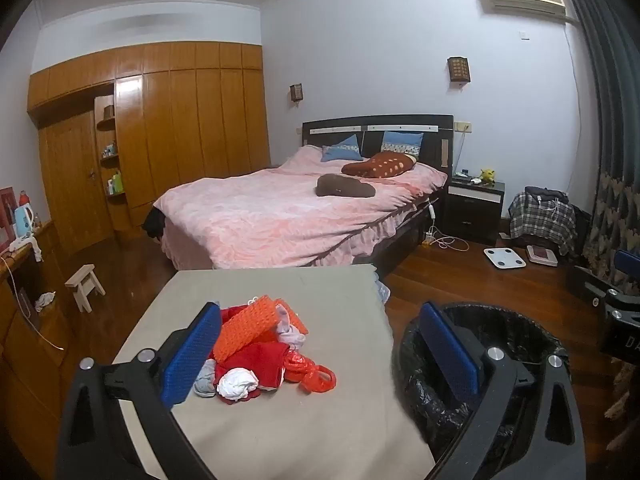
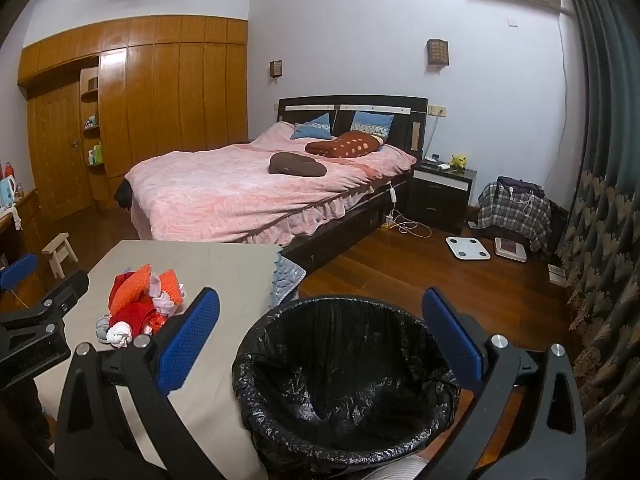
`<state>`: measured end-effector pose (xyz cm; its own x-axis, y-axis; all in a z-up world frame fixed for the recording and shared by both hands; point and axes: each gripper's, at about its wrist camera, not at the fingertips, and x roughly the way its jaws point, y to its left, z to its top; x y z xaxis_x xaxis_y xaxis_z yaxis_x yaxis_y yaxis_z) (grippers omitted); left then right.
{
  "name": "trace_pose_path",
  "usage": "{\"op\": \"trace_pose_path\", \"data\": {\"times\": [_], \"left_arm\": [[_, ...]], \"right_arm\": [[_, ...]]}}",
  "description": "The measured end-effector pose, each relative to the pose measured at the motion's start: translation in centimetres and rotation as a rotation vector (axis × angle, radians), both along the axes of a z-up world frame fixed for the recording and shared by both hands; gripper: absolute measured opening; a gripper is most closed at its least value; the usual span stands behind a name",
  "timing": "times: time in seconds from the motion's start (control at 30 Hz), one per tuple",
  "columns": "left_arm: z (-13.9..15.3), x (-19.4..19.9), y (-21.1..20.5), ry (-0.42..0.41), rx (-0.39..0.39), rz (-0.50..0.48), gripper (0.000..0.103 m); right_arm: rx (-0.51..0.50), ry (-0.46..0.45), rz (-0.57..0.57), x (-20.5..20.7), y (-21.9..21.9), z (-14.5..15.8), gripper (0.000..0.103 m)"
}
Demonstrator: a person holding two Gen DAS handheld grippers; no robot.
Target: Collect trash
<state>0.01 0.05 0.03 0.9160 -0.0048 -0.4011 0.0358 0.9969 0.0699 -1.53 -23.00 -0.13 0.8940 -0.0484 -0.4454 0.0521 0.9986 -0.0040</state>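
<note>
We note crumpled red, orange, white trash heap [image 1: 260,352] on matte grey bench [image 1: 320,432], glossy black-lined round bin [image 2: 344,384], left hand-held gripper [image 1: 320,356] and right hand-held gripper [image 2: 328,340] angled downward, jaws wide, empty.

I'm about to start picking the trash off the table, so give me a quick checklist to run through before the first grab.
1. Left tongs open and holding nothing: ok.
2. Right tongs open and holding nothing: ok.
3. Trash pile within view on the table, in front of the left tongs: ok.
4. Bin lined with a black bag, mouth open: ok.
5. Bin has room: ok, nothing visible inside.
6. Pieces of the pile separate or tangled: cannot tell.
</note>
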Motion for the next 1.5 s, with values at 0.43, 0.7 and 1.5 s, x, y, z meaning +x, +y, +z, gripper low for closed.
{"op": "trace_pose_path", "data": {"times": [0.43, 0.7, 1.5], "left_arm": [[0.00, -0.01, -0.04, -0.002, 0.006, 0.002, 0.097], [0.01, -0.02, -0.06, -0.002, 0.009, 0.003, 0.097], [-0.14, -0.26, -0.48, 0.003, 0.006, 0.001, 0.097]], "right_arm": [[0.007, 0.004, 0.003, -0.13, 0.06, 0.08, 0.098], [0.009, 0.008, 0.004, 0.09, 0.04, -0.01, 0.098], [0.008, 0.011, 0.003, 0.13, 0.11, -0.09, 0.098]]}}
